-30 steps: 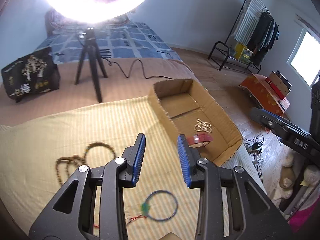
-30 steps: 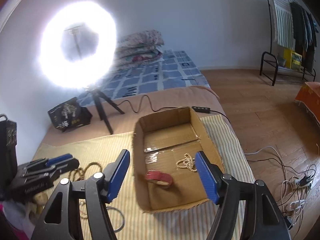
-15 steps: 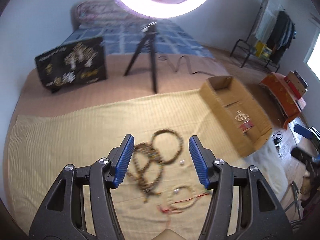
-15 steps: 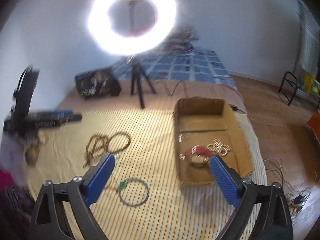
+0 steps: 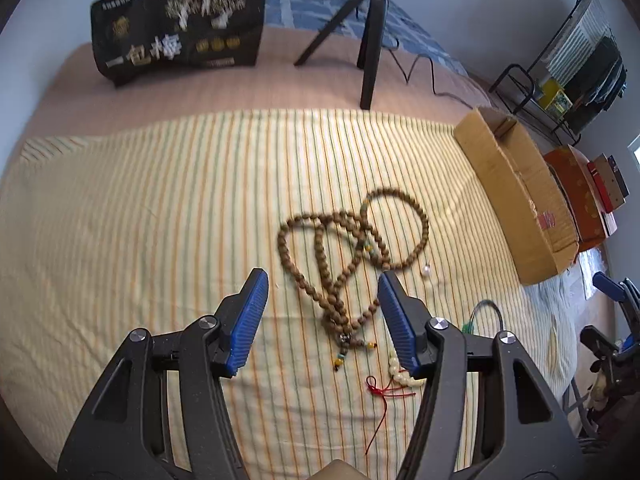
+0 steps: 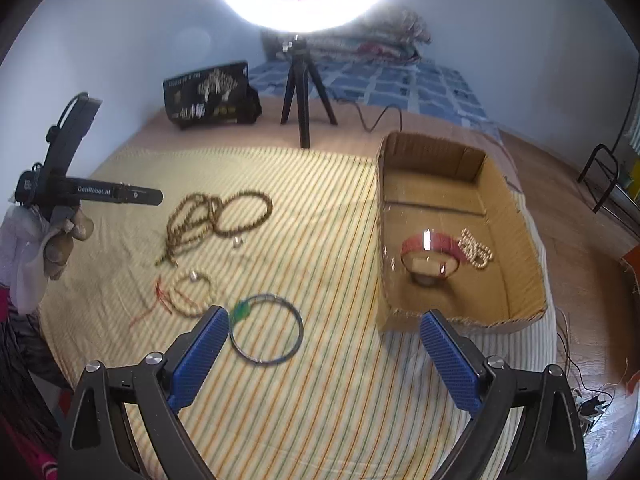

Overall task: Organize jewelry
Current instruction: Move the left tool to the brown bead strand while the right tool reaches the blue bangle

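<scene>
Brown wooden prayer beads (image 5: 344, 248) lie looped and tangled at the frame's centre on the striped bedspread (image 5: 160, 220). The left hand-held gripper (image 5: 322, 316) hovers spread wide and empty just below them. The right hand-held gripper (image 6: 324, 356) gapes empty beside a blue bangle (image 6: 266, 330).

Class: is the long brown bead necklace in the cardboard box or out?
Out: brown bead necklace lies on the striped cloth, left of the cardboard box.
</scene>
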`<state>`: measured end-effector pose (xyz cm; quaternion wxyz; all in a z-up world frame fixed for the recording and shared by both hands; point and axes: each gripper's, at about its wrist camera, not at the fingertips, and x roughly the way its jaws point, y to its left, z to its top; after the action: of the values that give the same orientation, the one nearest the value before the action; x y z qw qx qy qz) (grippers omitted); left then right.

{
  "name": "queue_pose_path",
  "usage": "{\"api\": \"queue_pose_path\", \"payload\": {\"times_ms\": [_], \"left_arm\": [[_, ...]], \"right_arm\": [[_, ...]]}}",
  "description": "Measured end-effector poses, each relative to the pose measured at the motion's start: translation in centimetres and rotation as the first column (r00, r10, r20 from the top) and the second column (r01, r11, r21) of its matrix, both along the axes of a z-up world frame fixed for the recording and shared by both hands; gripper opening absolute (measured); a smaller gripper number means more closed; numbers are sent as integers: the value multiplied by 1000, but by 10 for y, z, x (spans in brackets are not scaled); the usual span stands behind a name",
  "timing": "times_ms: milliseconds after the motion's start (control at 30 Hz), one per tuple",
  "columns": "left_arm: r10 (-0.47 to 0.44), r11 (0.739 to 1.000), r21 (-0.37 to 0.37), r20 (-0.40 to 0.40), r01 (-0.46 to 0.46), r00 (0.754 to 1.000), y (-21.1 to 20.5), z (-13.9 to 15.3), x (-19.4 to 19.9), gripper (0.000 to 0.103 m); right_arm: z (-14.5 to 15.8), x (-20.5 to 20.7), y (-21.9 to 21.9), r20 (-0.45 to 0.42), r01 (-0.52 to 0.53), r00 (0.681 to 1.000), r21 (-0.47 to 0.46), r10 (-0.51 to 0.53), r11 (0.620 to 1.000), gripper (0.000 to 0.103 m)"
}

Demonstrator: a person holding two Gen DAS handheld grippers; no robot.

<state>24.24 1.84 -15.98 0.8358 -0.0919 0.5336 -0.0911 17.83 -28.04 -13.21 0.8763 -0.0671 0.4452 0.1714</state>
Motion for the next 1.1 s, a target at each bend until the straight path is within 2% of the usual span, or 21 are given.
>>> {"api": "queue_pose_path", "payload": {"times_ms": [300,500,667,867,1100], "left_arm": [[-6,1000,-23,-55,4,998,-9,-22,8,59],[6,1000,-27,-83,-8,997,-10,-33,17,58],[14,1000,0,-99,-14,995,-12,-44,24,59],[-10,995,96,-73,17,997,-26,-53,26,58],[-22,986,162,-36,28,999,-34,-57,28,49]], "right_arm": [[-36,3,28,-82,-142,987,-15,141,990,98],[-54,6,43,-113,-183,977,-24,180,983,98],[-62,8,47,-111,-196,975,-45,191,979,98],[-76,13,55,-128,-220,969,-58,212,974,99],[-89,17,58,-149,-240,963,-82,226,967,99]]}}
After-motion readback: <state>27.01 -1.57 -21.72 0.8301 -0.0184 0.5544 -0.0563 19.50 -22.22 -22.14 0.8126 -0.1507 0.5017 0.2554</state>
